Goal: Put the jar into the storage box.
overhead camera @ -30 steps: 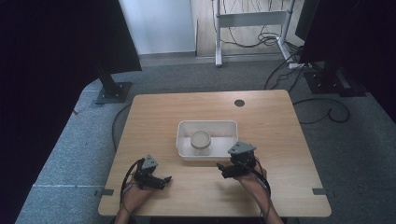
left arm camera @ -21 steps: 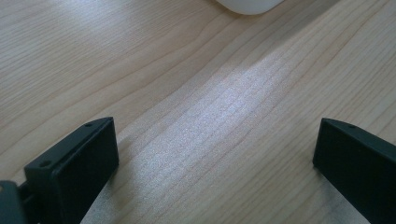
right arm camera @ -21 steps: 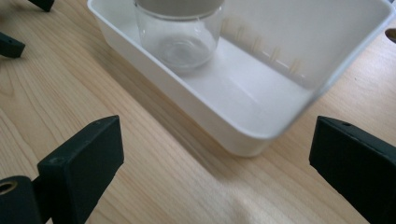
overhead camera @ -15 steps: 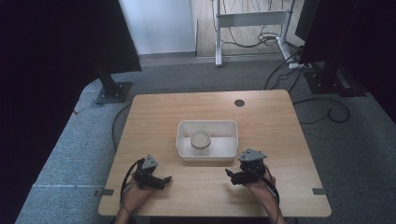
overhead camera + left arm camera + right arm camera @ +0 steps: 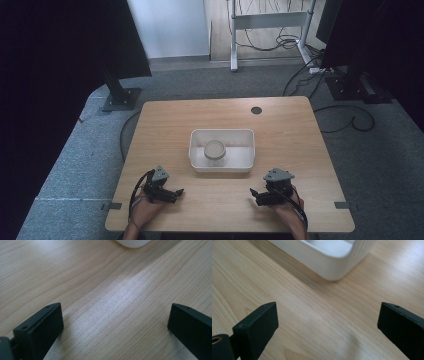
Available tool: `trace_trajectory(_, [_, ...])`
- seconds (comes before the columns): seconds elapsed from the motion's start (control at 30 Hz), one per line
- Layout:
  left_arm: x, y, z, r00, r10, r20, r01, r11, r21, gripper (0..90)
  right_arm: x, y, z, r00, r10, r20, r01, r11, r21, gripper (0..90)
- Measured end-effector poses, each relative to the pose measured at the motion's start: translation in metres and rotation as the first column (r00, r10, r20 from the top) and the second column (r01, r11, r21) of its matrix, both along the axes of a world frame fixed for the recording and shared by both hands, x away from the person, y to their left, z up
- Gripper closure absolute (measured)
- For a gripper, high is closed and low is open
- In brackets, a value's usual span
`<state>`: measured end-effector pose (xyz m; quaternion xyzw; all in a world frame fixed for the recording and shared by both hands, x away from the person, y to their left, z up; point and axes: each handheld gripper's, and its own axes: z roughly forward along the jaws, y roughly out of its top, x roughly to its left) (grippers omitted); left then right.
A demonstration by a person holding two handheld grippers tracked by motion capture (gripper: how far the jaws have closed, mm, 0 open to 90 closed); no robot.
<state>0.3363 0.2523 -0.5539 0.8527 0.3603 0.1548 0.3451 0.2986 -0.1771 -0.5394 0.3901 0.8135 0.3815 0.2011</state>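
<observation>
Wooden counter (image 5: 280, 130), light grain, round dark grommet hole (image 5: 256, 110) toward 12 o'clock near far edge

White rectangular tray (image 5: 247, 150) at counter centre; inside it a small round pale container (image 5: 214, 151), upright, sitting left of tray middle, close to the near wall. Contents not resolvable from high view

Left gripper (image 5: 172, 192) low on counter at roughly 7 o'clock from tray, held in left hand (image 5: 145, 210), near front edge, well apart from tray. Jaws pointing toward 3 o'clock. Left gripper view: left gripper (image 5: 115, 325) with jaws spread wide, bare wood between them, nothing held; a rounded white tray corner (image 5: 133, 242) just at top of frame

Right gripper (image 5: 256, 196) at roughly 5 o'clock from tray, held in right hand (image 5: 287, 212), grey three-cornered plate on top, cable trailing back over the wrist. Jaws pointing toward 9 o'clock, toward the left gripper. Right gripper view: right gripper (image 5: 328, 320) with jaws spread wide, empty, bare wood between; tray corner (image 5: 332, 265) ahead at 12 o'clock, near but not touching

Both grippers apart from each other, bare counter between

Surroundings: grey carpeted floor (image 5: 80, 165); black stand base (image 5: 121, 98) off counter at 10 o'clock; white desk frame (image 5: 267, 22) with loose cables beyond at 12 o'clock
</observation>
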Motion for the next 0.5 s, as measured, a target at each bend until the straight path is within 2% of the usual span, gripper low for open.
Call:
trace_trajectory(0.23, [0.000,0.000,0.000,1.0000,0.001,0.000,-0.001,1.0000,0.000,0.0,-0.008,-0.010,-0.009,0.9990,-0.026,-0.037,0.025,0.9994,-0.024,3.1])
trace_trajectory(0.5, [0.000,0.000,0.000,1.0000,0.001,0.000,-0.001,1.0000,0.000,0.0,-0.010,-0.012,-0.013,0.9977,-0.031,-0.061,0.029,0.9985,-0.046,3.0])
